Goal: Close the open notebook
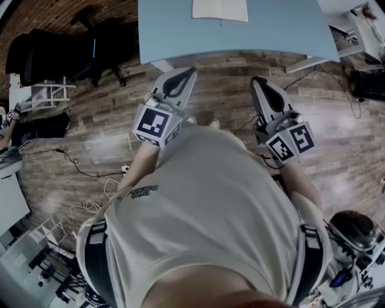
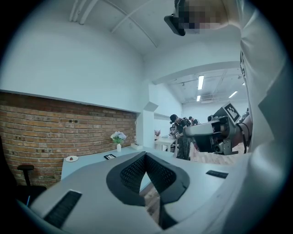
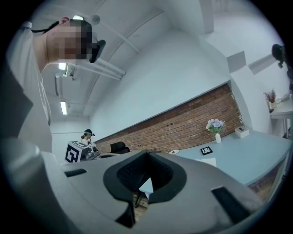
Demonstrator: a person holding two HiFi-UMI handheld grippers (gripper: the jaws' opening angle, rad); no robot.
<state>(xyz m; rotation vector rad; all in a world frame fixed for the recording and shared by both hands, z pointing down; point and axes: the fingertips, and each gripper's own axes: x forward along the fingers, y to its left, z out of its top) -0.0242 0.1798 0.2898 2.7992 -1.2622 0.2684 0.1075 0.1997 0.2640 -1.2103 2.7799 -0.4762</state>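
Head view: notebook (image 1: 220,9) at 12 o'clock, white pages up on the blue desk (image 1: 180,33); left tongs (image 1: 190,73) at 11 and right tongs (image 1: 257,81) at 1, over the wooden floor (image 1: 222,90), short of the desk edge.

Left gripper view: left tongs (image 2: 145,156) pinched together, holding nothing.

Right gripper view: right tongs (image 3: 147,153) likewise closed and empty; notebook (image 3: 204,162) at 2 o'clock on the desk (image 3: 247,153).

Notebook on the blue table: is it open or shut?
Open: the notebook lies flat on the table, bare white pages facing up.
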